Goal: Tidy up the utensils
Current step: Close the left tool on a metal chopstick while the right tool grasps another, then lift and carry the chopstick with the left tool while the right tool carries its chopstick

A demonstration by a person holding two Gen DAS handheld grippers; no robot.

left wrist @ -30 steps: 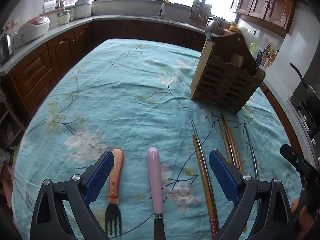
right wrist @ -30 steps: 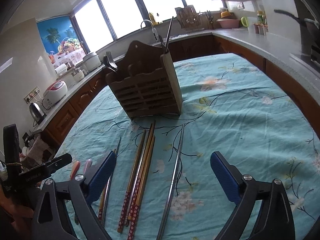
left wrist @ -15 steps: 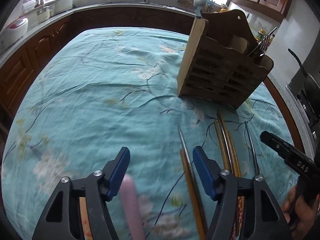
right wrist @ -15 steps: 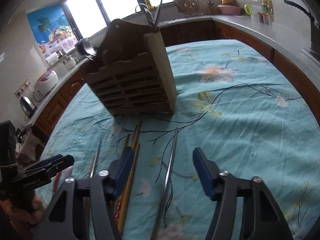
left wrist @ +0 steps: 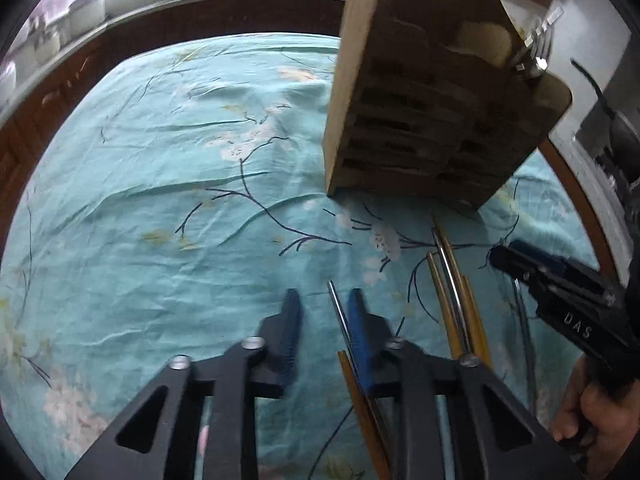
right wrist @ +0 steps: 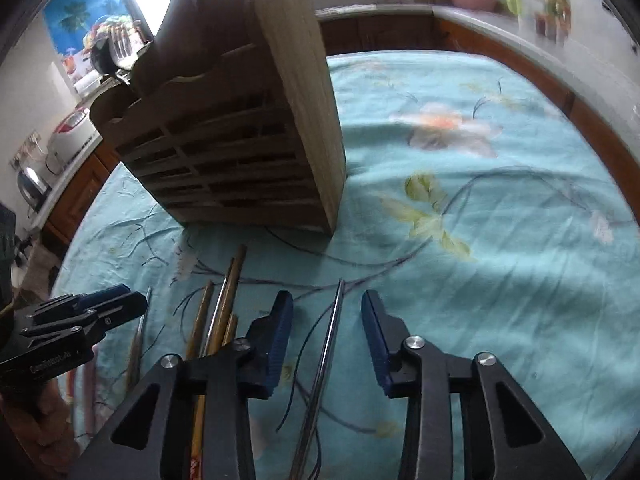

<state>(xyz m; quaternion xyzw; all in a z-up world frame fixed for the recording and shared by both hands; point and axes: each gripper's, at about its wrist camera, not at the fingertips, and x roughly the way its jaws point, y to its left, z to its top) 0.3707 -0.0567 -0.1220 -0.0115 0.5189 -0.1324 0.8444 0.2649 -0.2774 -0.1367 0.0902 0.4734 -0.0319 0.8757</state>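
The left claw (left wrist: 323, 312) sits at the lower centre of its frame, low over the tabletop (left wrist: 160, 208). Its blue pads (left wrist: 360, 332) stand a narrow gap apart with nothing between them; the claw is nearly closed but holds nothing. A steel chopstick (left wrist: 338, 312) lies just against the inner face of the right pad, and a wooden chopstick (left wrist: 356, 384) runs under that pad toward the bottom edge. Further right, a bundle of chopsticks (left wrist: 452, 300) lies on the teal floral cloth, pointing toward the holder. The wooden holder (left wrist: 420, 120) stands upright in the upper right of the frame, its slatted face toward the camera, with metal utensil handles (left wrist: 534, 52) showing at its top right corner. The right claw (left wrist: 520, 260) enters from the right edge, over the cloth beside the bundle.

In the right wrist view, the right claw (right wrist: 326, 320) occupies the lower centre, open to a moderate gap. A steel chopstick (right wrist: 328, 344) lies on the cloth between the pads, touching neither. Left of the claw lies the chopstick bundle (right wrist: 220, 312), tips toward the holder. The left claw (right wrist: 104, 304) appears at the left edge, near a thin metal utensil (right wrist: 140, 328). The holder (right wrist: 240, 128) stands in the upper left, with fork tines (right wrist: 120, 46) rising from its left compartment. The tabletop (right wrist: 500, 240) fills the right side of the frame.
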